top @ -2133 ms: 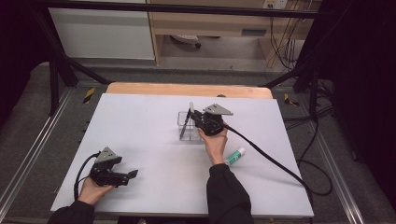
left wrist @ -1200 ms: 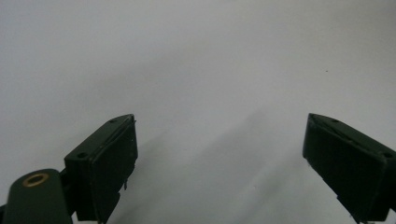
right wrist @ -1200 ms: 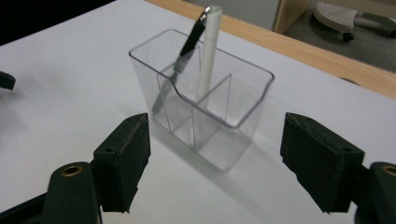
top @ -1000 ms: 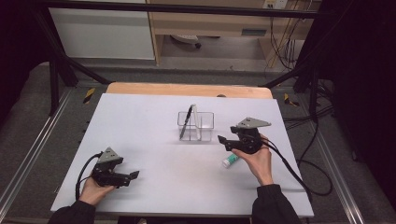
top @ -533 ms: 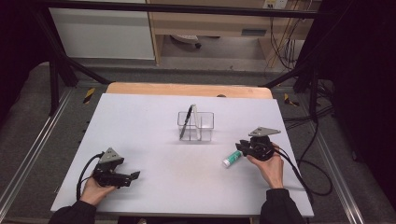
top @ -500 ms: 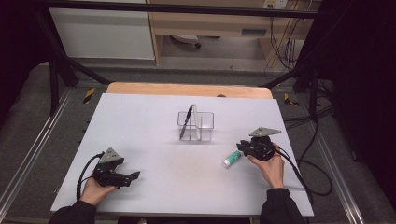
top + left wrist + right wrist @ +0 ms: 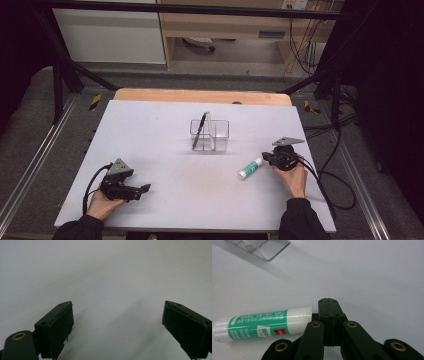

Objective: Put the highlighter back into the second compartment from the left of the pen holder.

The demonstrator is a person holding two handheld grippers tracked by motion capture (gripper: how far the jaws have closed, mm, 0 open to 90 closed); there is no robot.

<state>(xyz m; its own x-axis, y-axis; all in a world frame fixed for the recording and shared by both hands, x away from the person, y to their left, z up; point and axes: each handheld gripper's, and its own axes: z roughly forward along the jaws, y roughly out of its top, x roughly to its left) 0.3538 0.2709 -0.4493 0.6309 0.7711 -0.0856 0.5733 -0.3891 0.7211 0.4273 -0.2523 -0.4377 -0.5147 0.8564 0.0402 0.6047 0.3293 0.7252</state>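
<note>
The right gripper (image 7: 329,302) is resting with fingers pressed together, empty, glue stick (image 7: 262,323) lying just left; they need spreading before straddling it.

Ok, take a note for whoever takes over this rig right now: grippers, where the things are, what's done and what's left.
Left gripper: open, holding nothing, resting at the near left of the table.
Right gripper: jaws shut with nothing between them, its tip right beside one end of the glue stick.
Glue stick lies flat on the table, near right of the clear organizer.
Done: a black pen stands in the organizer's left compartment.
Left, most likely: open the right gripper, grasp the glue stick and put it in the organizer.
</note>
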